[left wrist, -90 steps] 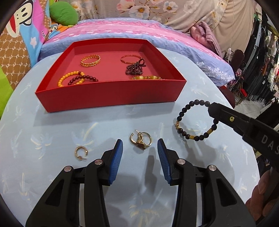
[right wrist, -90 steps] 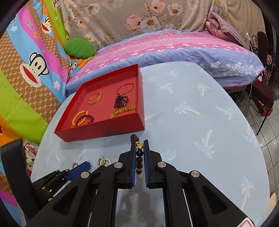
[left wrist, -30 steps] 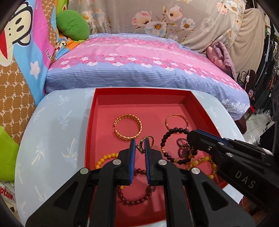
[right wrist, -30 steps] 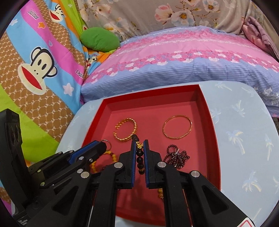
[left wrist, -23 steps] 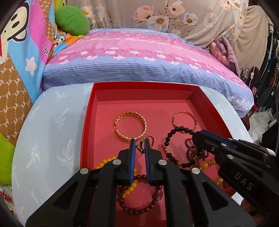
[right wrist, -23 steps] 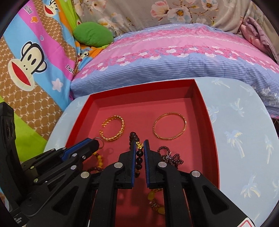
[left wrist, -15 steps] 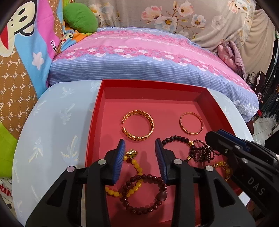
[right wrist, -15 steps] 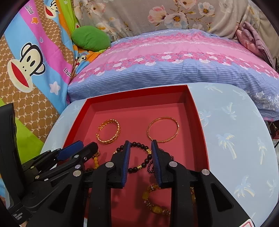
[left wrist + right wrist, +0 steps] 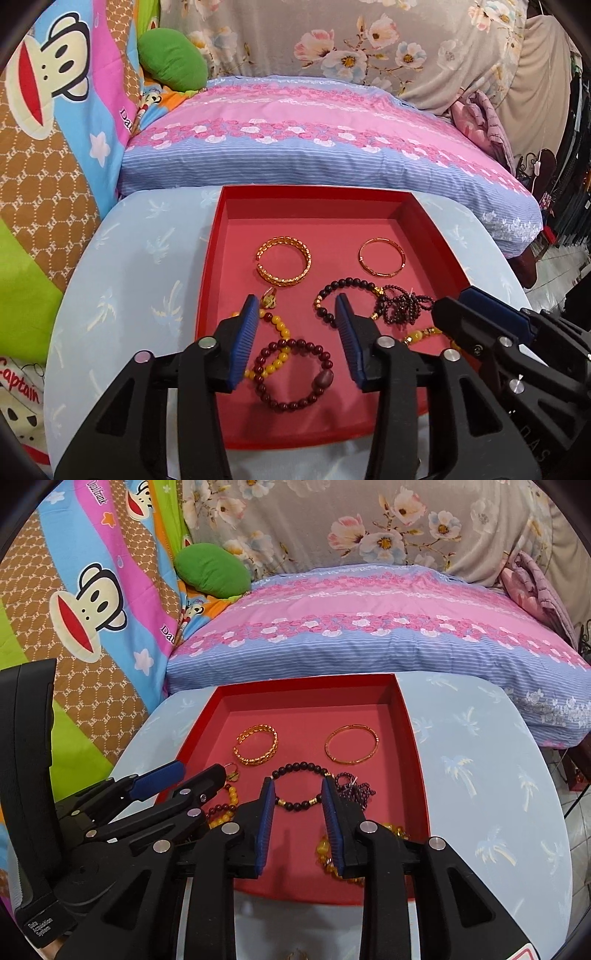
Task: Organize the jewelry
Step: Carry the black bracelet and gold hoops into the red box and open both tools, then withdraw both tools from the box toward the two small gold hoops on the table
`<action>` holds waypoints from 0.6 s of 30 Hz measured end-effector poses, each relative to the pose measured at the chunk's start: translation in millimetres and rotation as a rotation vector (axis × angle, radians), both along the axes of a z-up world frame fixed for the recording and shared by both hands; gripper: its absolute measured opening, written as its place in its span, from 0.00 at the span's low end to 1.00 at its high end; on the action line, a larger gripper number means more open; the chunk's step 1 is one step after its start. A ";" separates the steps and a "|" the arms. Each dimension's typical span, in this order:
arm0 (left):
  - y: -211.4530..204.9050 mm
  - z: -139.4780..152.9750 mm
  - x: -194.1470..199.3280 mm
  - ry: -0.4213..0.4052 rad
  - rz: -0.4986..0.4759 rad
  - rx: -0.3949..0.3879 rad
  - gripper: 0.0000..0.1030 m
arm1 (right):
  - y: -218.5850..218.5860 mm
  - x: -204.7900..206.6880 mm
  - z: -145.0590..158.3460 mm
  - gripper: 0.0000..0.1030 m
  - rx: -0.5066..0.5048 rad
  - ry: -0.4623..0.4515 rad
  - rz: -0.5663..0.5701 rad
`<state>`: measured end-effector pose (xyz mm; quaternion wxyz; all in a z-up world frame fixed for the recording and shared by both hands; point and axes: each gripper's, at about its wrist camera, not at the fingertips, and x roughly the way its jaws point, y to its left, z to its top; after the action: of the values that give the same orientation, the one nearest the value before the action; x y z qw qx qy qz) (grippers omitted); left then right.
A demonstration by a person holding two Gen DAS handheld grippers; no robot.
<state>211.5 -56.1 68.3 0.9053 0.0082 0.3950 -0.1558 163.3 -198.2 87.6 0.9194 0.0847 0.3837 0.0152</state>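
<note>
A red tray [image 9: 207, 266] on the pale blue table holds all the jewelry in view. My left gripper [image 9: 295, 299] hovers over its near half, its jaws opening with nothing between them. The gold earring cluster [image 9: 269, 296] lies on the tray floor just past its left fingertip. My right gripper [image 9: 298, 782] stands open and empty. The black bead bracelet [image 9: 299, 766] lies flat on the floor beyond its tips. The left gripper [image 9: 199, 770] shows at the left in the right wrist view.
The tray also holds a gold cuff [image 9: 284, 264], a thin gold bangle [image 9: 382, 262], dark red beads [image 9: 295, 373], yellow beads [image 9: 277, 325], a garnet tangle [image 9: 402, 306] and an amber bracelet [image 9: 325, 849]. A pink and blue pillow [image 9: 314, 147] lies behind. A small gold piece [image 9: 295, 954] sits on the table's near side.
Both grippers went from shut to open. The earring cluster and the black bead bracelet dropped out of them onto the tray floor. Both grippers drew back a little.
</note>
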 end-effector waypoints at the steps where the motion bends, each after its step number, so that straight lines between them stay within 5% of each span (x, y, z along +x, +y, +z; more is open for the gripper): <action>1: 1.3 1.5 -4.0 -0.003 0.002 -0.002 0.46 | 0.2 -3.3 1.1 0.26 0.004 -0.001 0.000; 13: 10.0 7.4 -48.1 -0.013 -0.002 0.013 0.48 | 9.4 -48.0 7.8 0.27 0.007 0.001 0.010; 18: 15.3 2.5 -67.4 0.001 0.001 0.008 0.50 | 9.5 -68.3 3.0 0.36 -0.003 0.004 -0.004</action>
<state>144.1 -40.9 70.8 0.9053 0.0117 0.3959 -0.1535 95.0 -188.7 90.6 0.9188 0.0839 0.3855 0.0128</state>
